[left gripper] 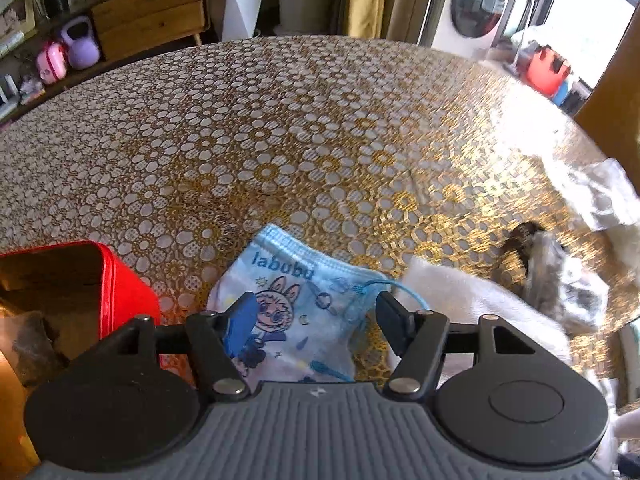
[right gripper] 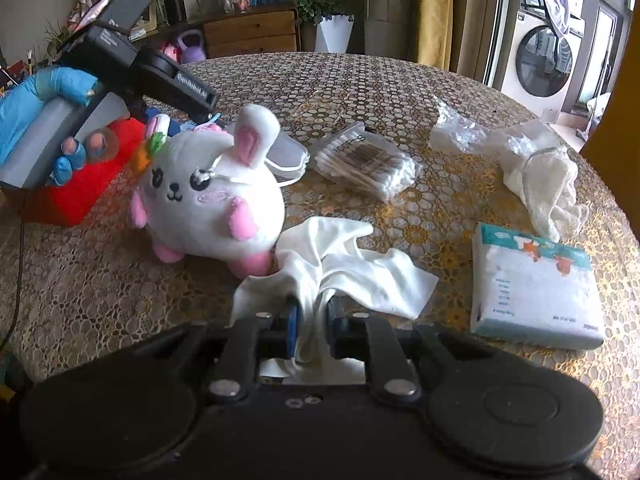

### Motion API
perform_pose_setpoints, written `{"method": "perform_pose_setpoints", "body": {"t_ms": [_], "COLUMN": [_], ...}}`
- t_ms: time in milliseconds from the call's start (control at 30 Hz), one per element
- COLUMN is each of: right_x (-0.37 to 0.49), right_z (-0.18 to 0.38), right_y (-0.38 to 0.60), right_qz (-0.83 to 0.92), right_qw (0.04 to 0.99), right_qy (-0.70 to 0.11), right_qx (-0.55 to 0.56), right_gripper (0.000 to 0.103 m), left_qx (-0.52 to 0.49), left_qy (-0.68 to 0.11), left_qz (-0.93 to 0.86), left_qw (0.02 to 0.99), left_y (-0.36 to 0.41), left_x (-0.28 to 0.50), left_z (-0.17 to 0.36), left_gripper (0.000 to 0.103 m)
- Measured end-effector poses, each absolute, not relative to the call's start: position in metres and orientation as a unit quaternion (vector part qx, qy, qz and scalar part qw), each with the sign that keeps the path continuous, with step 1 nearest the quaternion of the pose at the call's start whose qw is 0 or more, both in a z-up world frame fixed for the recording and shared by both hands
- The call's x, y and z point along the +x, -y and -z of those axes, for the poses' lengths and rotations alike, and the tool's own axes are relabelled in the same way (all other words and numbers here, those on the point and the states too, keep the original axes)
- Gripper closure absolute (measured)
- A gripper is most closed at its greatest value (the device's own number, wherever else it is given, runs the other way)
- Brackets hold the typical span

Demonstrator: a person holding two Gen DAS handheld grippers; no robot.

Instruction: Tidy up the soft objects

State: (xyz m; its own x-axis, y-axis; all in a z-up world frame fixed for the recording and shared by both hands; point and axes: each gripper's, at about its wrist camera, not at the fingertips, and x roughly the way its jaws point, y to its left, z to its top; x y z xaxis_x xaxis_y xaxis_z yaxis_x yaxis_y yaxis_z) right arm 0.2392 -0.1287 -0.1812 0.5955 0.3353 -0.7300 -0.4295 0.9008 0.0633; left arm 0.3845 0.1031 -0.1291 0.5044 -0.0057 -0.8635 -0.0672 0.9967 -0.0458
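Your right gripper (right gripper: 312, 316) fills the bottom of the right wrist view, and its jaws are clamped on a fold of the white cloth (right gripper: 340, 276). How much of the cloth passes under the gripper body you cannot see, because the body covers it. Behind the cloth, at centre left, the white and pink bunny plush (right gripper: 208, 196) sits upright on the patterned table (right gripper: 100, 280), its foot just beside the cloth.

At the right of that view lie a tissue pack (right gripper: 536, 288), a crumpled white rag (right gripper: 548, 184) and a bag of cotton swabs (right gripper: 368, 164). A clear flat item behind the plush is mostly hidden.

In the left wrist view, your left gripper (left gripper: 316, 312) stands open and holds nothing. The blue printed face mask (left gripper: 296, 312) lies on the table under its fingers, but its lower edge is cut off by the gripper body. Whether the fingers touch it, you cannot tell. A red box (left gripper: 120, 292) stands at the lower left, partly out of frame. The right side of this view is blurred, so the grey furry thing (left gripper: 548, 280) there is hard to name.
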Motion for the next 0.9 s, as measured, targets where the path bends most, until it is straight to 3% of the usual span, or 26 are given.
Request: {"method": "perform_pose_setpoints", "body": {"t_ms": [67,100,167,200,233,533,600,667,733,867,900], "right_x": [0.241,0.242,0.244,0.243,0.243,0.258,0.258,0.257,0.256,0.253,0.252], "right_z": [0.180,0.180,0.178,0.177,0.177,0.187,0.189,0.191,0.193,0.196,0.195], "right_y": [0.132,0.133,0.136,0.138,0.138,0.122,0.118,0.115,0.112,0.110,0.110], "right_qz": [-0.211,-0.209,-0.210,-0.209,-0.209,-0.209,-0.209,-0.212,-0.215,-0.212,-0.215], "right_qw": [0.893,0.894,0.894,0.897,0.899,0.888,0.887,0.885,0.882,0.883,0.884], "right_qy": [-0.394,-0.394,-0.393,-0.388,-0.383,-0.405,-0.408,-0.409,-0.412,-0.407,-0.404], "right_qx": [-0.055,-0.053,-0.046,-0.042,-0.041,-0.055,-0.063,-0.073,-0.082,-0.096,-0.093], "right_gripper": [0.079,0.070,0.040,0.020,0.018,0.019,0.022,0.024,0.030,0.044,0.058], "left_qx": [-0.031,-0.030,-0.023,-0.018,-0.015,-0.013,-0.012,-0.009,-0.008,0.000,-0.012], "left_qy": [-0.500,-0.501,-0.500,-0.499,-0.499,-0.497,-0.491,-0.485,-0.483,-0.482,-0.484], "left_qz": [-0.018,-0.018,-0.023,-0.026,-0.028,-0.040,-0.040,-0.041,-0.047,-0.054,-0.053], "left_qw": [0.866,0.865,0.865,0.866,0.866,0.867,0.870,0.874,0.874,0.874,0.874], "left_y": [-0.102,-0.101,-0.099,-0.098,-0.098,-0.099,-0.099,-0.099,-0.101,-0.105,-0.108], "left_x": [0.387,0.388,0.388,0.388,0.389,0.395,0.392,0.391,0.391,0.390,0.390], "left_z": [0.134,0.136,0.139,0.141,0.142,0.147,0.147,0.145,0.143,0.142,0.141], "left_gripper": [0.037,0.035,0.027,0.027,0.026,0.026,0.035,0.058,0.074,0.089,0.089]}}
